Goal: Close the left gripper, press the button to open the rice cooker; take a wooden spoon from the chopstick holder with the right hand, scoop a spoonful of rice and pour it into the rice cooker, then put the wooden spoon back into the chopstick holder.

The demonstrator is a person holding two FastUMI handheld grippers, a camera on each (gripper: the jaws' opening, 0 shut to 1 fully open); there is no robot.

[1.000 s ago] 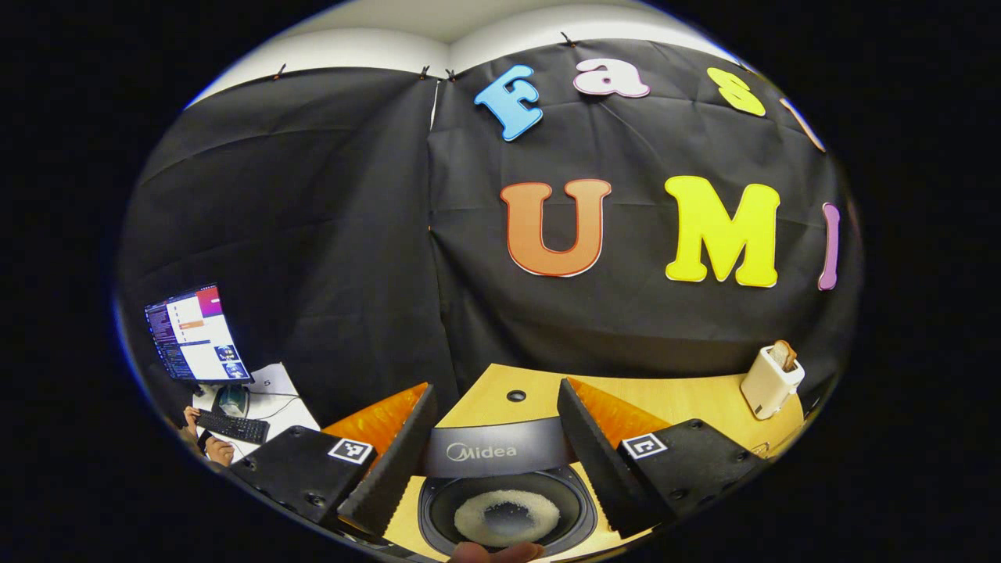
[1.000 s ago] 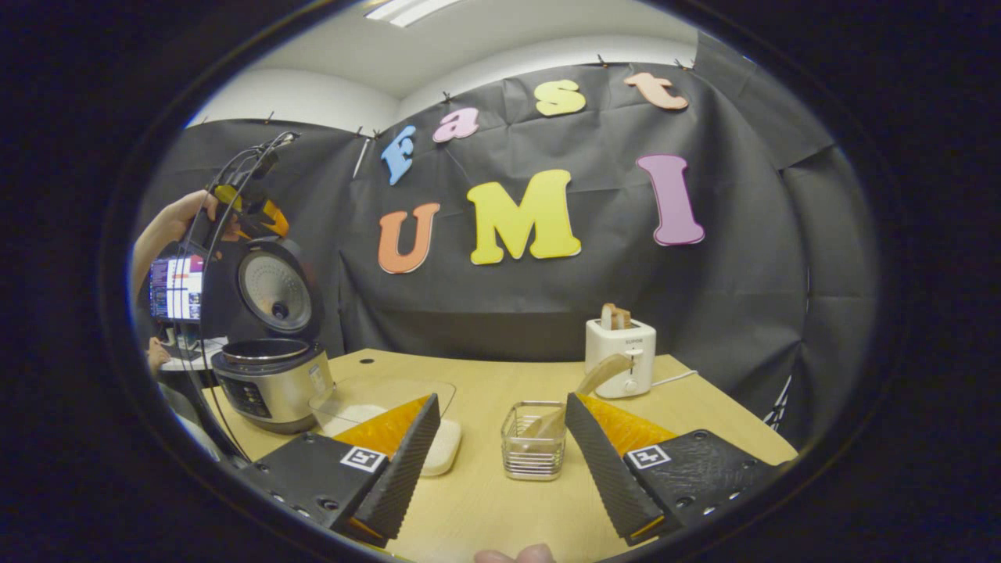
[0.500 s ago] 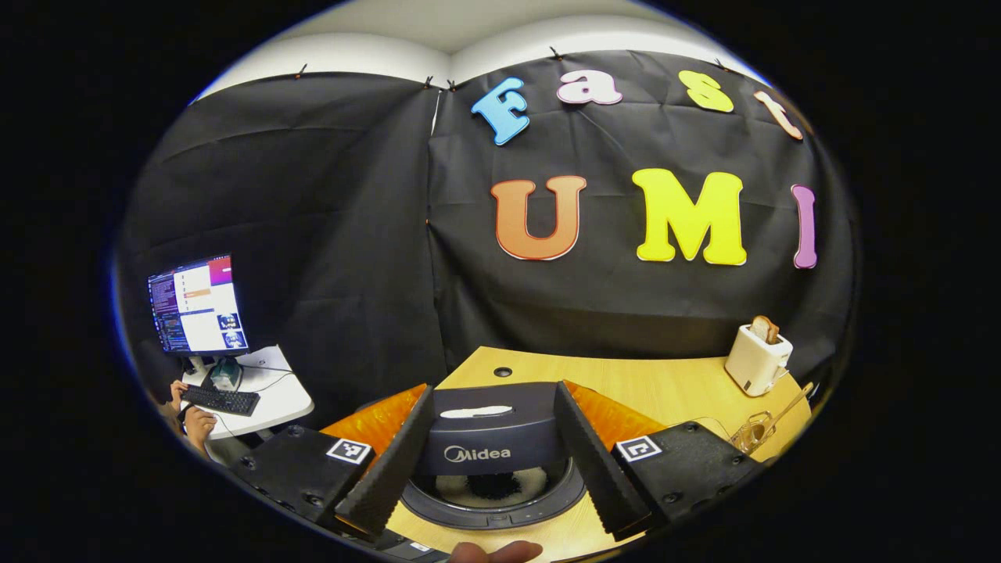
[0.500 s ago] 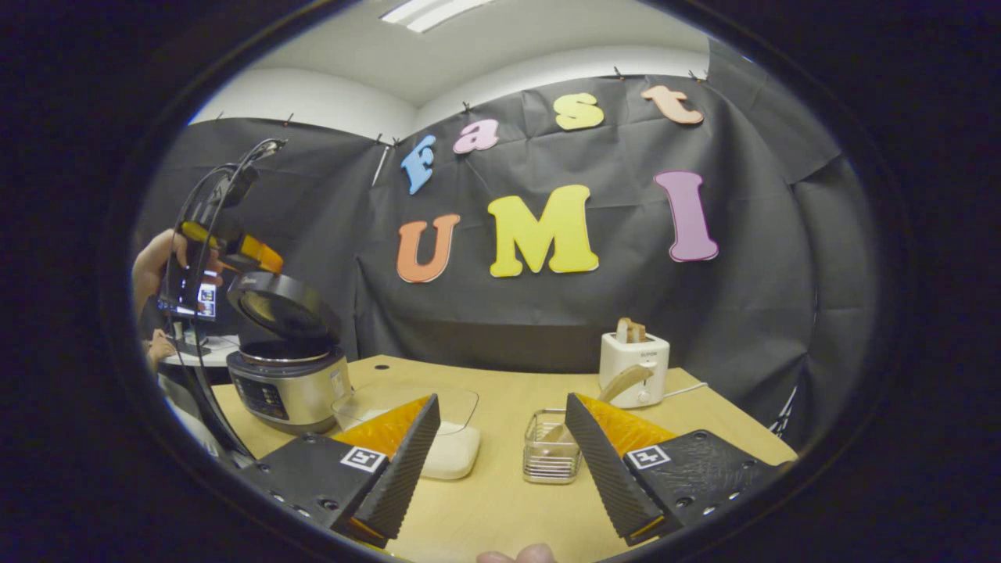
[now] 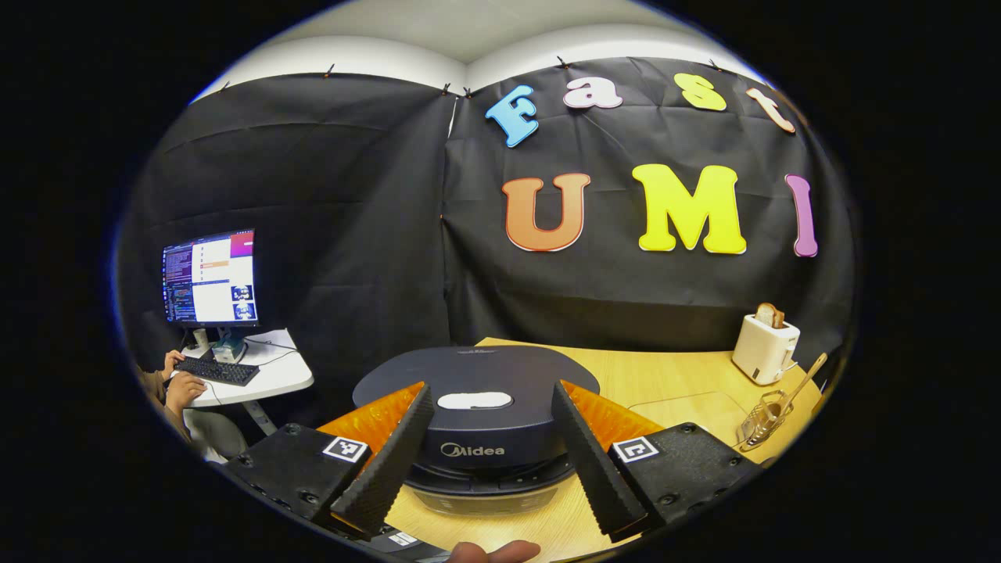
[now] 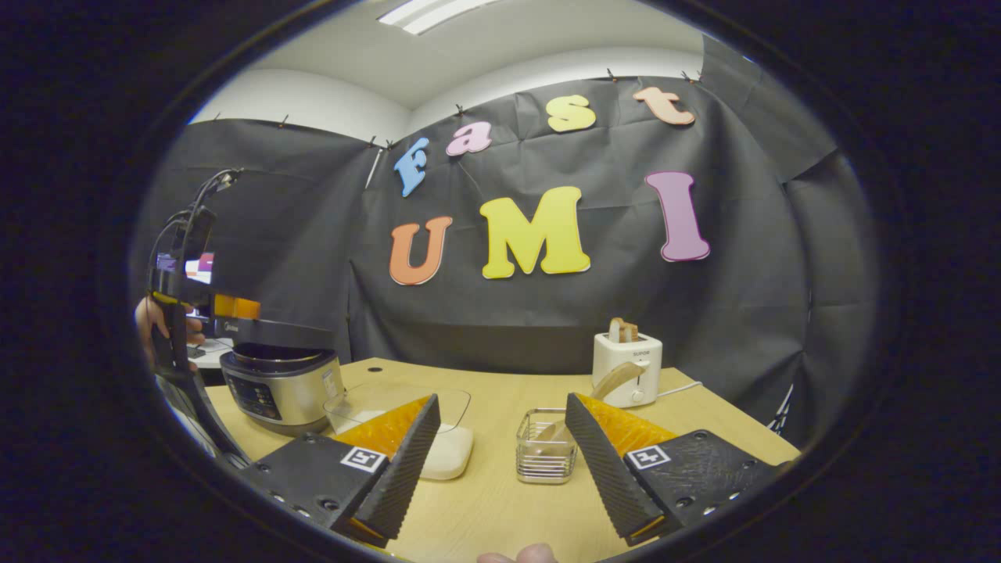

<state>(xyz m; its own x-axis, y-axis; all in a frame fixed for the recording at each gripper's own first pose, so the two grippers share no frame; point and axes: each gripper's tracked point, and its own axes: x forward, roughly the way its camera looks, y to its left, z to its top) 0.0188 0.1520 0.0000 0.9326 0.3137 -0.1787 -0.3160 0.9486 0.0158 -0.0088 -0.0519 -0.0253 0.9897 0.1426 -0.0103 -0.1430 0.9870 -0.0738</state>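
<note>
From my left gripper view, the fingers are spread apart, and between them sits the dark lid of the rice cooker, lowered almost flat over the pot with a narrow gap at the front rim; I can't tell whether either finger touches it. A pale oval button lies on top of the lid. Beyond it the wooden table runs to the right, where the wire chopstick holder stands with the wooden spoon leaning out of it, and a white toaster with bread sits behind. Far left, a monitor glows on a side desk with a person's hand at a keyboard. My right gripper is released too, grasping nothing, hovering above the table. Just past its fingers are the rice container on the left and the chopstick holder on the right, spoon handle tilting toward the toaster. The cooker stands at the table's left end.
</note>
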